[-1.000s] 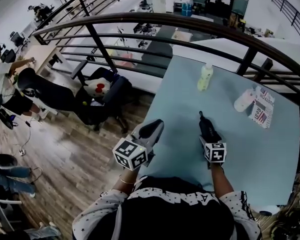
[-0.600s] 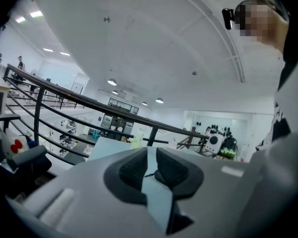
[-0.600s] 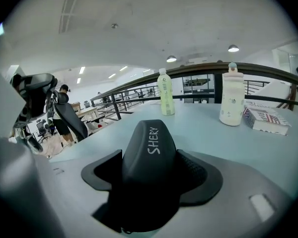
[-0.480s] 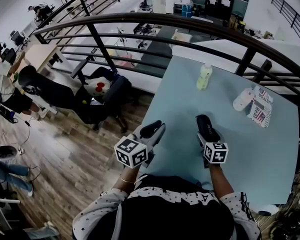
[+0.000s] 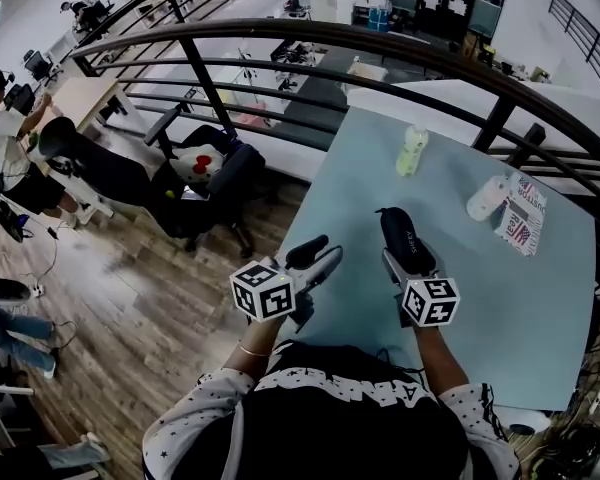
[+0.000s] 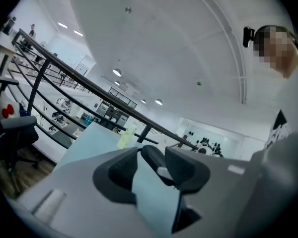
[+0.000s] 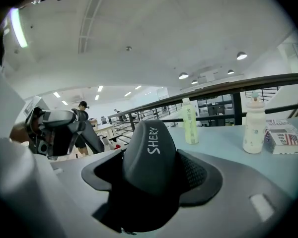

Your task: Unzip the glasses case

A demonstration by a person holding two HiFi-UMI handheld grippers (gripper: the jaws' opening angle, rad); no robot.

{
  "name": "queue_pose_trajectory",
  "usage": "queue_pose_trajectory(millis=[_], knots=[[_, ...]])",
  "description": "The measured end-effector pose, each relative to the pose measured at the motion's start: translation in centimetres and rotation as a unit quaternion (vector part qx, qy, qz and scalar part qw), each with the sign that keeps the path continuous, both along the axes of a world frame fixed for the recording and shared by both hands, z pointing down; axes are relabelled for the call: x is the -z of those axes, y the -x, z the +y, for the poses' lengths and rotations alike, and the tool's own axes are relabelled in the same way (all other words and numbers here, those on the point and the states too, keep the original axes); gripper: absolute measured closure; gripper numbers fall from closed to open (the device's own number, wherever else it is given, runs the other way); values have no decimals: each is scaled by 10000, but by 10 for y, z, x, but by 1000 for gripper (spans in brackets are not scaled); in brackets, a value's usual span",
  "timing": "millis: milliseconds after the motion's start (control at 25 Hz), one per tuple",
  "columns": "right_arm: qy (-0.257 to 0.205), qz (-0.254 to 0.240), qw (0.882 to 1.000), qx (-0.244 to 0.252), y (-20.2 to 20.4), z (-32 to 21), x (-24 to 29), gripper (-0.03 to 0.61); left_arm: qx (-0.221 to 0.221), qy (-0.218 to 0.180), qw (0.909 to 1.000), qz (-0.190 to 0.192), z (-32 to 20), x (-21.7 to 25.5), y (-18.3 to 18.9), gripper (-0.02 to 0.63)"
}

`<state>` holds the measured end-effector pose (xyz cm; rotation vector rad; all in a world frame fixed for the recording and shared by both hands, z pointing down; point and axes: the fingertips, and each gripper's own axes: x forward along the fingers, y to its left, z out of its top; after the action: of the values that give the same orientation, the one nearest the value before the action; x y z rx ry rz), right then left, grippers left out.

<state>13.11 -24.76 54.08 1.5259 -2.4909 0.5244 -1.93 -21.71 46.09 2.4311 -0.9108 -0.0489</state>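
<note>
A black zipped glasses case (image 5: 400, 230) printed "SHERY" is held up off the pale blue table (image 5: 510, 298). My right gripper (image 5: 408, 260) is shut on its near end. In the right gripper view the case (image 7: 150, 148) fills the gap between the jaws and points away from the camera. My left gripper (image 5: 318, 258) hovers just left of the case with its jaws open and nothing in them. In the left gripper view the case's dark end (image 6: 154, 157) shows beyond the left gripper (image 6: 150, 178), apart from its pads.
A pale green bottle (image 5: 412, 151), a white bottle (image 5: 486, 198) and a printed box (image 5: 523, 220) stand at the table's far side. A dark railing (image 5: 280, 40) runs behind the table. An office chair (image 5: 205, 183) sits on the wooden floor to the left.
The right gripper has lifted the case and turned it so its top faces the head camera. The left gripper has swung right, closer to the case.
</note>
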Motion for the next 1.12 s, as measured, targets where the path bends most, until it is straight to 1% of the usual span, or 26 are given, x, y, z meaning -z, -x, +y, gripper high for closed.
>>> queue_pose_trajectory(millis=[240, 440, 640, 880, 1120], knots=[[-462, -208, 9971, 570, 44, 8, 39, 227, -184, 281, 9979, 563, -1, 6, -6, 614], [-768, -238, 9916, 1016, 75, 22, 62, 227, -254, 506, 9962, 665, 1, 5, -12, 614], [-973, -175, 9859, 1351, 102, 38, 72, 227, -270, 713, 9930, 900, 0, 6, -13, 614], [-1155, -1, 9800, 1618, 123, 55, 77, 227, -309, 727, 9911, 1071, -6, 14, -17, 614], [-1282, 151, 9779, 1646, 129, 64, 84, 227, -423, 601, 9914, 1086, -4, 24, -26, 614]])
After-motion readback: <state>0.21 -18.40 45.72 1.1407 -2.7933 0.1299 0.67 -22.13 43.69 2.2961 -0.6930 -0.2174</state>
